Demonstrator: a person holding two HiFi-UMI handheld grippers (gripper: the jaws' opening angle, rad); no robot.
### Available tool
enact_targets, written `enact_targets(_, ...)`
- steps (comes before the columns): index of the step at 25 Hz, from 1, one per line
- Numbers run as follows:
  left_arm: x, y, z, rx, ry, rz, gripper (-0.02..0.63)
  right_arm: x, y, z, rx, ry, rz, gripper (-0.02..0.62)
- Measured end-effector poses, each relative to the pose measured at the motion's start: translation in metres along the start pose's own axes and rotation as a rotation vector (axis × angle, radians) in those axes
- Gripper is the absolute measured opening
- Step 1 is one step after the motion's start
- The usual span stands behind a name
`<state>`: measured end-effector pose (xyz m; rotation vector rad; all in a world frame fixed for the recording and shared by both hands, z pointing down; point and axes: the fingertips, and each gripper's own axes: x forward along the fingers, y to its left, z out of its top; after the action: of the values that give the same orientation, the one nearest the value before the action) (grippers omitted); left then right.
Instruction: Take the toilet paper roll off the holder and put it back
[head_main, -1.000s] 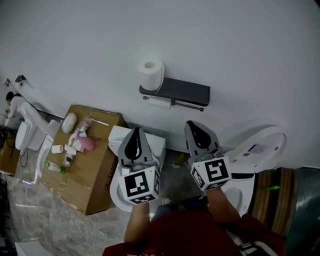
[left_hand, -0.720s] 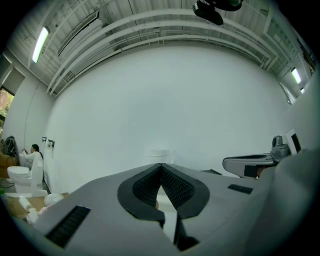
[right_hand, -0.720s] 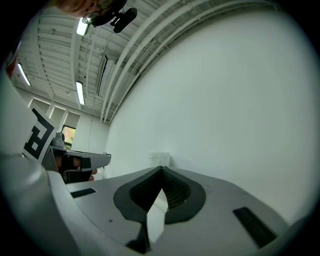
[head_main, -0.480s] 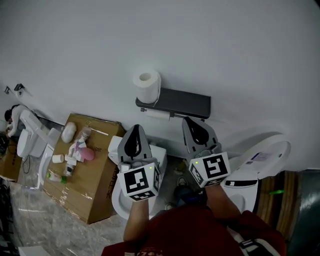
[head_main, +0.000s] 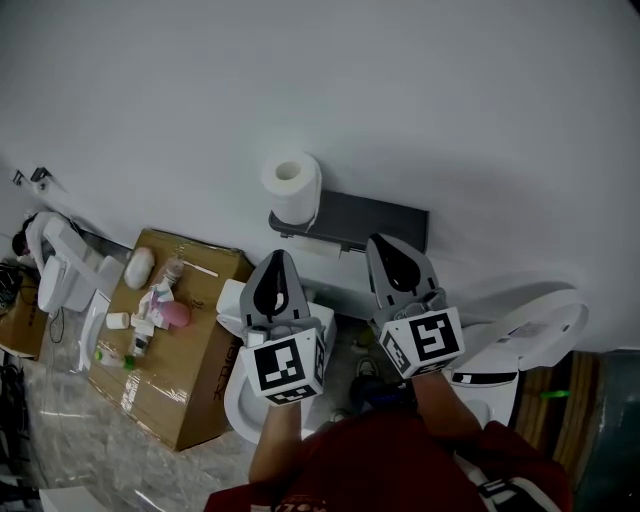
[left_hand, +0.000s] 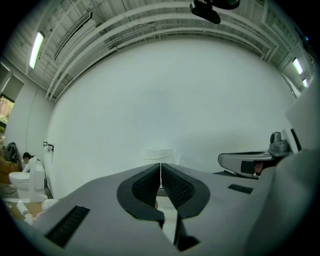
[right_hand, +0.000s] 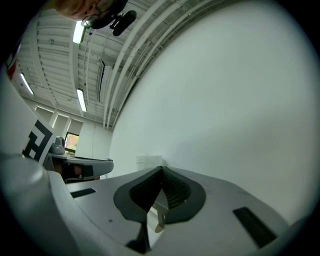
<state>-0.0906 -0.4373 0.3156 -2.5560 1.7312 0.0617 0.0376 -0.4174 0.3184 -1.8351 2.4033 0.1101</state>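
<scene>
A white toilet paper roll (head_main: 292, 187) stands upright on the left end of a dark wall-mounted holder shelf (head_main: 370, 220). My left gripper (head_main: 277, 258) is shut and empty; it points at the wall just below the roll and stays apart from it. My right gripper (head_main: 386, 243) is also shut on nothing, its tip in front of the shelf's right half. In the left gripper view the roll (left_hand: 159, 153) shows small just above the closed tips (left_hand: 160, 164). In the right gripper view the roll (right_hand: 148, 160) sits left of the closed tips (right_hand: 161, 168).
A plain white wall (head_main: 450, 100) fills the background. Below stand a white toilet (head_main: 236, 400) under my left gripper and another with a raised lid (head_main: 530, 325) at right. A cardboard box (head_main: 180, 350) with bottles on top lies at left, beside a further toilet (head_main: 55, 275).
Both grippers have moved level toward the wall, and their tips now lie closer to the holder and roll. The jaws stayed shut, and the roll has not moved on the shelf.
</scene>
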Motion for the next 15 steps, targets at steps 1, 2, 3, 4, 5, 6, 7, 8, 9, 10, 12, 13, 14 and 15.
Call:
enact_targets(1,0.003,-0.002,-0.001,0.003,0.002,-0.001,0.017,0.001,-0.002,0.001,0.002,-0.005,0.001,0.008)
enact_targets(2,0.006,-0.003,-0.001,0.006,0.006,-0.005,0.027,0.001,-0.004,0.002,0.001,-0.009,0.005,0.008)
enact_targets(3,0.010,-0.005,-0.002,0.006,0.011,-0.012,0.054,0.002,-0.005,0.003,0.000,-0.014,0.010,0.008)
enact_targets(4,0.013,-0.007,-0.003,0.007,0.017,-0.021,0.105,0.003,-0.005,0.004,0.000,-0.018,0.013,0.008)
enact_targets(5,0.017,-0.008,-0.003,0.008,0.023,-0.032,0.146,0.004,-0.006,0.005,0.001,-0.023,0.013,0.008)
enact_targets(6,0.021,-0.010,-0.004,0.008,0.029,-0.044,0.188,0.005,-0.007,0.006,0.002,-0.026,0.013,0.008)
enact_targets(7,0.026,-0.012,-0.004,0.006,0.035,-0.055,0.254,0.007,-0.008,0.007,0.004,-0.030,0.013,0.008)
enact_targets(8,0.030,-0.013,-0.005,0.003,0.040,-0.063,0.291,0.008,-0.010,0.007,0.005,-0.032,0.012,0.008)
enact_targets(9,0.035,-0.014,-0.007,-0.002,0.045,-0.069,0.331,0.009,-0.011,0.007,0.006,-0.035,0.012,0.008)
enact_targets(10,0.040,-0.015,-0.009,-0.006,0.050,-0.071,0.369,0.010,-0.013,0.007,0.008,-0.036,0.010,0.008)
enact_targets(12,0.050,-0.016,-0.013,-0.002,0.060,-0.069,0.423,0.012,-0.016,0.005,0.010,-0.037,0.007,0.008)
enact_targets(13,0.055,-0.015,-0.014,0.000,0.063,-0.069,0.436,0.012,-0.018,0.005,0.011,-0.036,0.007,0.008)
enact_targets(14,0.060,-0.015,-0.015,0.001,0.065,-0.071,0.445,0.013,-0.019,0.005,0.012,-0.035,0.007,0.008)
enact_targets(15,0.064,-0.014,-0.016,-0.001,0.066,-0.074,0.455,0.014,-0.020,0.006,0.012,-0.035,0.008,0.008)
